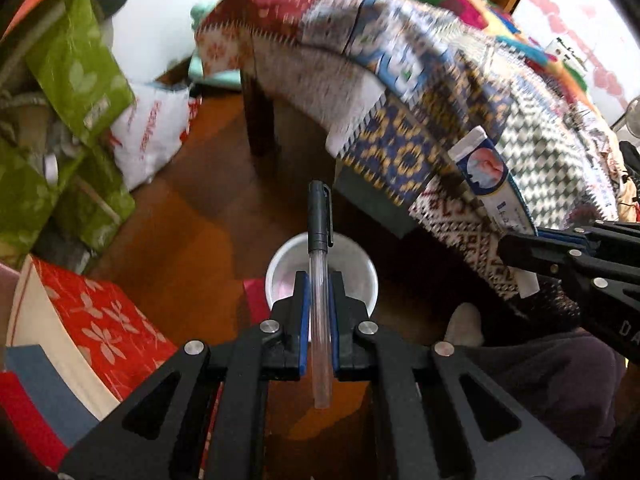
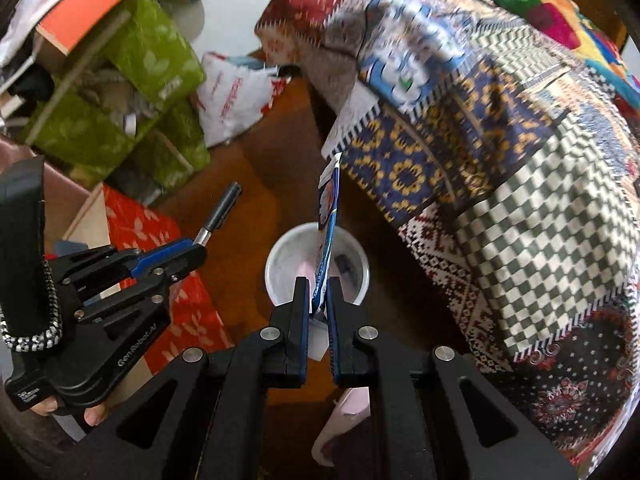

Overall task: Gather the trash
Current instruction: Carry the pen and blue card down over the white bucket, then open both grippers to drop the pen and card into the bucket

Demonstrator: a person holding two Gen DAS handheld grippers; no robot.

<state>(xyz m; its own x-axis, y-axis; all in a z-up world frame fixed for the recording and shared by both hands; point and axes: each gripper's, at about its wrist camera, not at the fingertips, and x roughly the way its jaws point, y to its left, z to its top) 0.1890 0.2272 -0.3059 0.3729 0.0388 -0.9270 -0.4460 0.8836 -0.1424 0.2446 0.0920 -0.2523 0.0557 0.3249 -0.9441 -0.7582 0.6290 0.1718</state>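
My left gripper [image 1: 319, 280] is shut on a pen [image 1: 319, 240] with a clear barrel and black cap, held upright over a white round bin [image 1: 362, 264] on the wooden floor. My right gripper [image 2: 319, 286] is shut on a flat blue and white wrapper [image 2: 329, 216], which hangs above the same white bin [image 2: 352, 252]. The bin holds some pink and dark scraps. In the left wrist view the right gripper [image 1: 516, 256] reaches in from the right with the wrapper [image 1: 486, 174]. Seen from the right wrist, the left gripper [image 2: 198, 250] and pen [image 2: 222, 208] sit at the left.
A table under a patchwork cloth [image 1: 400, 80] stands behind and right of the bin. Green bags [image 1: 76, 64] and a white plastic bag [image 1: 148, 132] pile up at the left. A red flowered box [image 1: 100, 320] lies left of the bin. Brown wooden floor [image 1: 188, 220] surrounds it.
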